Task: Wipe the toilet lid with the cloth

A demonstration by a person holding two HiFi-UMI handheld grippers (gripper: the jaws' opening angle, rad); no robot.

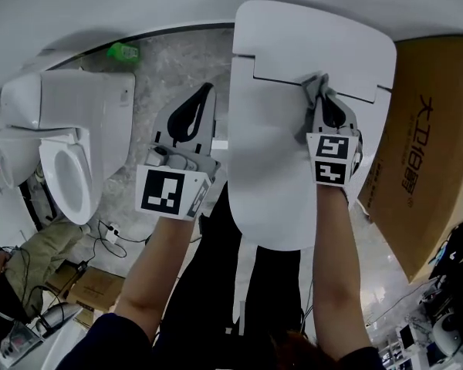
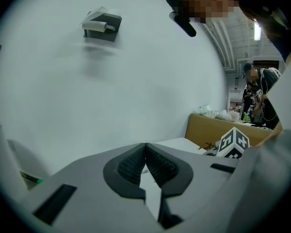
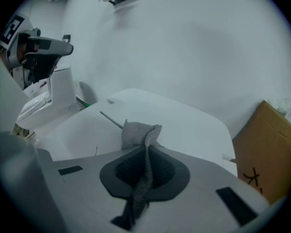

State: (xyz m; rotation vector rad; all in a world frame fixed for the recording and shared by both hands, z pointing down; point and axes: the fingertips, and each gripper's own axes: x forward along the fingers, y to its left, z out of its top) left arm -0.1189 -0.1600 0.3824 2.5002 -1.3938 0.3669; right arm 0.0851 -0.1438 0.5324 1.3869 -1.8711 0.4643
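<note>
Even, soft, cool light; faint shadows on the wall (image 2: 111, 96). Both gripper views bend and darken at their edges.

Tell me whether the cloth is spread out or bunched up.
Bunched up: the cloth is a crumpled wad pinched in the right hand-held gripper, poking out over the toilet lid.

Second toilet (image 1: 77, 122) at left — cardboard box (image 1: 428, 153) at right
</note>
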